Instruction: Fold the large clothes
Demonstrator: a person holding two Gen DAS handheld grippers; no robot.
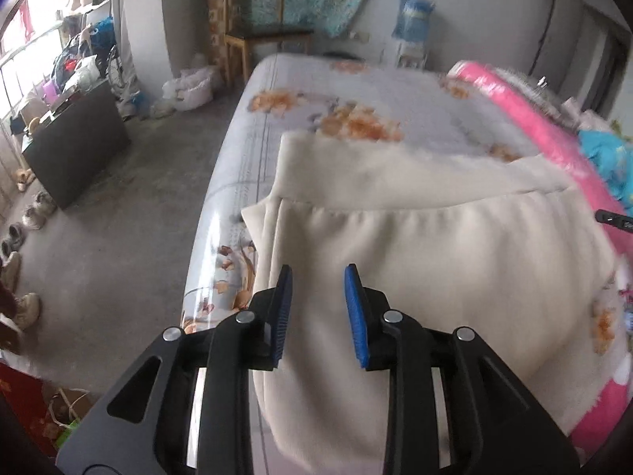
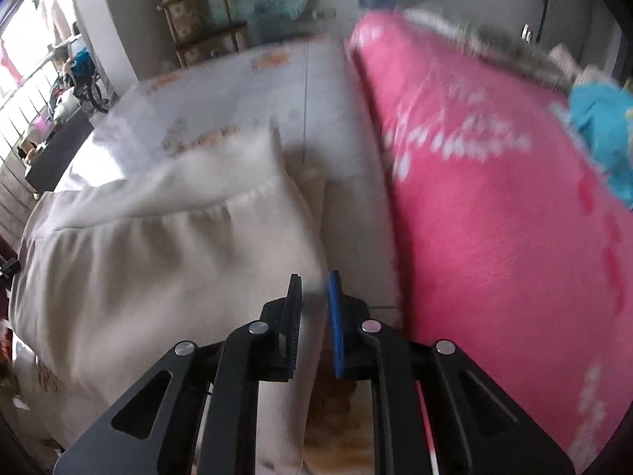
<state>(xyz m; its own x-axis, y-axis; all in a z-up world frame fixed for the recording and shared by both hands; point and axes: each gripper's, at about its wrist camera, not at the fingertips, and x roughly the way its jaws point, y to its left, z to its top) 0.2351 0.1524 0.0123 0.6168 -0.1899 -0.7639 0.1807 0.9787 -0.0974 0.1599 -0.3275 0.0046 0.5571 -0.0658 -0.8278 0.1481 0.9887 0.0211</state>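
Observation:
A cream garment [image 1: 435, 245] lies folded on the floral bed sheet [image 1: 336, 91], with a gathered seam across its upper layer. My left gripper [image 1: 318, 269] hangs over the garment's left part, open, with nothing between its blue pads. In the right wrist view the same garment [image 2: 138, 245] fills the left half. My right gripper [image 2: 314, 276] is above the garment's right edge. Its jaws stand a narrow gap apart and no cloth is pinched between them. The sheet [image 2: 237, 91] shows beyond it.
A pink blanket [image 2: 494, 198] is heaped along the bed's right side, with a blue cloth [image 2: 601, 130] on it. Left of the bed is bare floor [image 1: 130, 237], with a dark cabinet [image 1: 75, 142], shoes [image 1: 27, 213] and white bags [image 1: 190, 87]. A wooden chair [image 1: 261, 31] stands behind the bed.

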